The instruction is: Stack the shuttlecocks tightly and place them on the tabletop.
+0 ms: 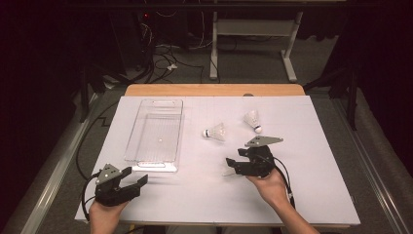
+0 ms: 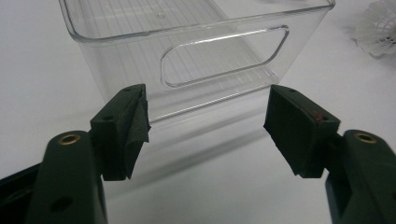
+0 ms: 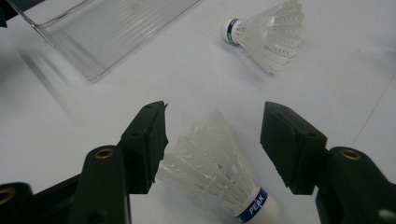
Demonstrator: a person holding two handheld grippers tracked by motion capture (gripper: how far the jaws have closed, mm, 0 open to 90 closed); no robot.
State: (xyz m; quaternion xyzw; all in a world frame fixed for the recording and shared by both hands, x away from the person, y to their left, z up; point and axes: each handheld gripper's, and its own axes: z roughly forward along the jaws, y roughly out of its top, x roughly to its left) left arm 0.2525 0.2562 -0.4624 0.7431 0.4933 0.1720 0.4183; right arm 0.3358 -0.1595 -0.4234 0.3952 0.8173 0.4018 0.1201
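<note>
Right gripper view: the right gripper (image 3: 212, 140), jaws apart, straddles 1 white feathered shuttlecock (image 3: 219, 175) lying on the table, ungripped; clear plastic bin (image 1: 155, 134) holds nothing, 3 shuttlecocks left.

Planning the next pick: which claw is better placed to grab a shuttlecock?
Right. The right claw already straddles a shuttlecock, its jaws on either side of the feathers without pressing. The left claw is open before the clear bin.
</note>
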